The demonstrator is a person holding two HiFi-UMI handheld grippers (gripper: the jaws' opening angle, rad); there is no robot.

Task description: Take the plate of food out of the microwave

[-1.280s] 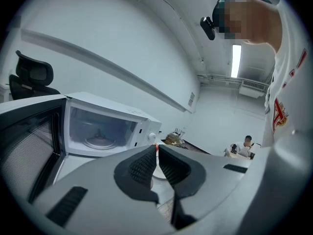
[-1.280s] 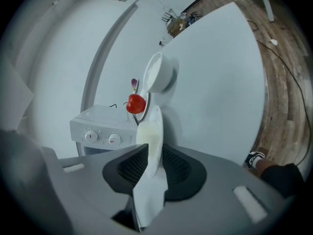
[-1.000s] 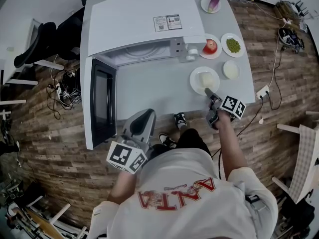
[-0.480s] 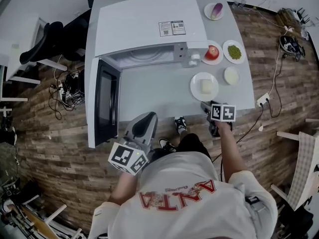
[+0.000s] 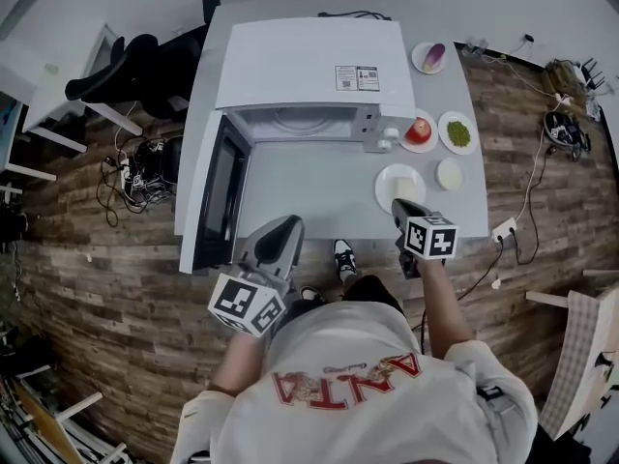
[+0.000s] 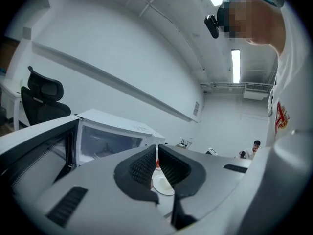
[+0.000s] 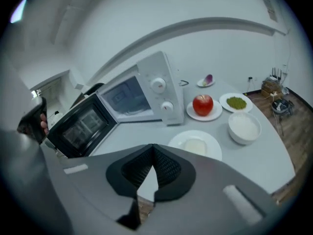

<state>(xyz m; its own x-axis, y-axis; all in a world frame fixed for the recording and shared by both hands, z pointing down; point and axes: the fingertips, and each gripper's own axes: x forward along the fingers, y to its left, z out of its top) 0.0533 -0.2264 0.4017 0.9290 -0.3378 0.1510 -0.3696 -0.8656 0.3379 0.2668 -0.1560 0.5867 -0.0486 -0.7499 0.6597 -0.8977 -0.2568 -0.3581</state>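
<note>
The plate of food [image 5: 399,178] is out of the microwave [image 5: 309,61]. It lies on bare counter [image 5: 309,187] toward the near right corner, in front of the microwave's knobs. There it is out of the way of the door [image 5: 219,196], and I judge it has been set down on purpose within easy reach.

The door hangs open along the counter's left edge. The cavity looks empty, so only closing the door seems left to do.

The right hand-held gripper [image 5: 398,206] hangs over the near edge just beside the plate. Its jaws have just closed and now stand fully together with nothing between them. In its own view the plate lies beyond the tips and apart from them, which reads as a finished release.

The left hand-held gripper [image 5: 287,223] is held off the near edge, in front of the open cavity. Its jaws are all but together and empty, so it carries nothing; it may be waiting for the door.

Count:
- One microwave.
- Four plates:
  - the plate of food, with a pale block on it;
  - one with an apple [image 5: 420,130];
  - one with something green [image 5: 457,133];
  - one at the far right corner with a purple item [image 5: 431,57].
- One bowl [image 5: 449,174] of something white, by the right edge.
- Two hand-held grippers.
</note>
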